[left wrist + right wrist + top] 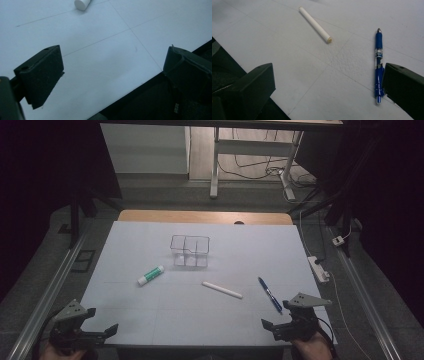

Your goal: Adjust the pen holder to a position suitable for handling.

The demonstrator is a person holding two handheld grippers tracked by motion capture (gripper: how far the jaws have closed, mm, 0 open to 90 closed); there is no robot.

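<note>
Table (150, 320): covered with a white sheet marked by faint grid lines; a strip of bare wood is seen along the far edge. Everything else is laid on this sheet.

Clear organiser (189, 251): a see-through box split into compartments, stood upright near the middle of the sheet, toward the far side. How many compartments there are can't really be told.

Left gripper (100, 322): held at the near left corner of the table, jaws spread wide apart with nothing between them. In the left gripper view (112, 75) only plain sheet and the table's near edge are seen between the jaws.

Right gripper (275, 316): held at the near right edge, jaws also let go and wide apart, nothing clamped. In the right gripper view (328, 85) bare sheet is seen between the jaws.

Blue pen (270, 294): laid flat on the sheet just ahead of the right gripper, pointed away from the person. In the right gripper view (378, 60) its near end is seen right beside one jaw; whether they touch can't be told.

White stick (222, 290): laid flat at a slant between the pen and the glue stick, well apart from both grippers; also seen in the right gripper view (315, 25).

Glue stick (150, 275): green and white, laid on its side left of centre, in front of the organiser; its white end is caught in the left gripper view (82, 4).
</note>
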